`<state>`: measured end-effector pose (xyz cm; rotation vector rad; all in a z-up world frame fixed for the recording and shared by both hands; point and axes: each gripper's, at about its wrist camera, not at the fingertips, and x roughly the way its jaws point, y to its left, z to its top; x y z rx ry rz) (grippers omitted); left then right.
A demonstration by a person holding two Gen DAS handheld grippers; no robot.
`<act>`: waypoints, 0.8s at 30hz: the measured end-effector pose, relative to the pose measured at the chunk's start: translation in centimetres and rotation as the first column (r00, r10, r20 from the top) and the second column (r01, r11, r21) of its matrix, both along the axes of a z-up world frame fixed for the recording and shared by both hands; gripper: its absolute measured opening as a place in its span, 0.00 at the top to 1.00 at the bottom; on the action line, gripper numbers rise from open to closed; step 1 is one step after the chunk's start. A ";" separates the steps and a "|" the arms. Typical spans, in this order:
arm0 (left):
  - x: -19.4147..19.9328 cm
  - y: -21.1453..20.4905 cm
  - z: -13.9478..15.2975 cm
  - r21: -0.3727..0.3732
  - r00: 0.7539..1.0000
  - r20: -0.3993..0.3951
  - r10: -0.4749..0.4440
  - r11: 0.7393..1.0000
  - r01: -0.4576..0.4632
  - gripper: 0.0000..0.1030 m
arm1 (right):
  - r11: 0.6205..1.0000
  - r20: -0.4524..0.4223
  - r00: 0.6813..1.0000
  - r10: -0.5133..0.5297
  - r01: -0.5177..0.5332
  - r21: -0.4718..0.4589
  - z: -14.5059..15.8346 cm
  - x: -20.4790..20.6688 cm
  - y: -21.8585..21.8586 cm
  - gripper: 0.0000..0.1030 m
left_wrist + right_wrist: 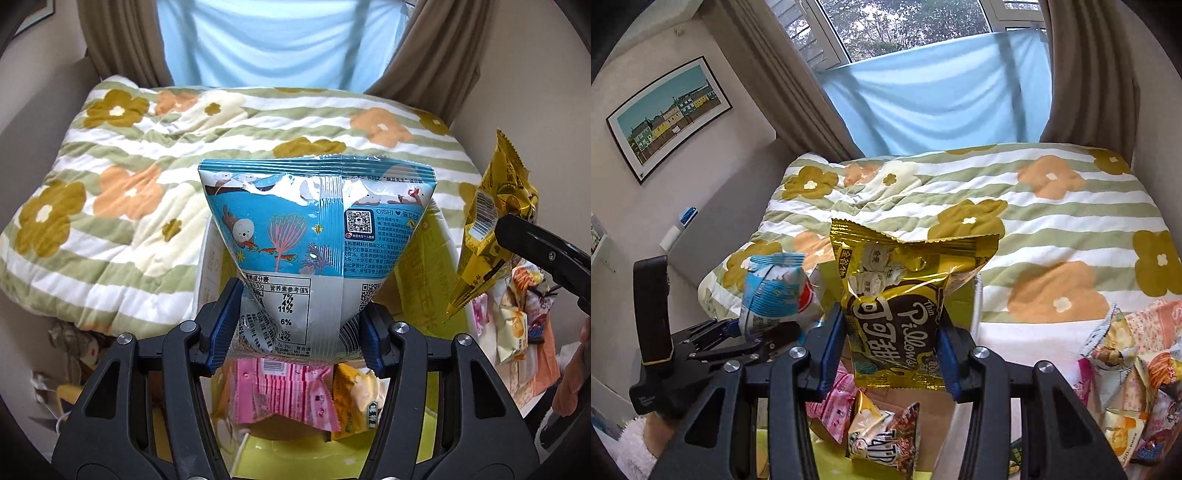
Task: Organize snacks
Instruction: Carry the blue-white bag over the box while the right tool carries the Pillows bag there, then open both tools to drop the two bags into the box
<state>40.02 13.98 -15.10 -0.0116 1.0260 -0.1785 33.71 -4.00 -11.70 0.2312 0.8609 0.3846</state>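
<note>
My left gripper (295,325) is shut on a blue snack bag (314,236) with sea drawings, held upright over a yellow-green box (424,258). Inside that box lie a pink packet (280,391) and an orange-yellow packet (354,391). My right gripper (892,350) is shut on a gold "Pillows" bag (905,295), also upright above the box (960,299). From the left wrist view the gold bag (487,221) hangs at the right edge. In the right wrist view the left gripper (753,332) with the blue bag (775,291) sits at lower left.
A quilt (110,184) with green stripes and flowers covers the bed behind the box. A heap of loose snack packets (1126,387) lies to the right. Brown curtains (1082,74), a light blue cloth (942,96) and a window stand at the back; a framed picture (665,114) hangs left.
</note>
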 end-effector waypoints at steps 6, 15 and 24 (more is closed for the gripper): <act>2.2 0.0 -1.7 -0.004 0.999 -0.029 -0.038 0.999 0.038 0.13 | 1.000 -0.047 0.999 -0.016 0.015 -0.018 -1.5 2.0 1.6 0.59; 1.4 1.7 -2.4 -0.022 0.999 -0.043 0.026 0.999 -0.027 0.07 | 0.999 -0.095 0.995 0.018 -0.022 -0.037 -3.6 3.6 2.0 0.59; -0.8 3.6 -2.7 -0.021 0.994 -0.057 0.097 0.995 -0.099 0.07 | 0.994 -0.144 0.988 0.057 -0.069 -0.081 -6.1 4.9 3.0 0.56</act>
